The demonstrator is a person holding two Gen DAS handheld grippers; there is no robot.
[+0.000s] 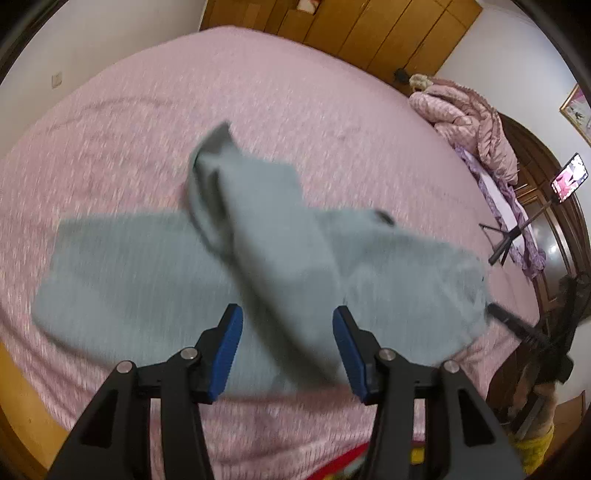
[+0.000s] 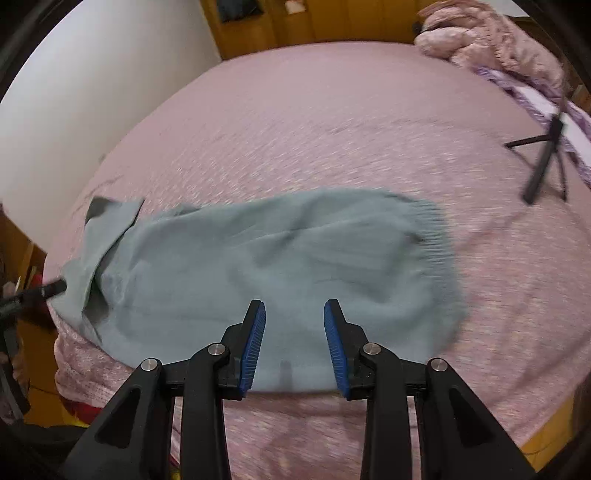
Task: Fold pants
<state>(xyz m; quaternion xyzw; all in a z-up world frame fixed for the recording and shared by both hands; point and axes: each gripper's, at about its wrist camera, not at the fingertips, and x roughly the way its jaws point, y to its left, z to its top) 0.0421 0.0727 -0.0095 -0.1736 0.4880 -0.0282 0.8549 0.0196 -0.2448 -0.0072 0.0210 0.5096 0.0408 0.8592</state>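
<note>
Grey-green pants (image 1: 155, 269) lie on the pink bed (image 1: 258, 103). In the left wrist view one leg (image 1: 266, 221) is flipped across the other, its cuff pointing away. My left gripper (image 1: 287, 325) is open and empty, just above the near edge of the pants. In the right wrist view the pants (image 2: 295, 258) lie spread with the elastic waistband (image 2: 439, 236) at the right and a cuff (image 2: 107, 214) at the left. My right gripper (image 2: 294, 317) is open and empty over the near edge. Both views are motion-blurred.
A crumpled pink quilt (image 1: 465, 114) lies at the bed's far right. A phone on a black tripod (image 1: 569, 177) stands at the right, the tripod also in the right wrist view (image 2: 546, 162). Wooden wardrobes (image 1: 369, 29) stand behind the bed. The other gripper's tip (image 2: 33, 291) shows at the left.
</note>
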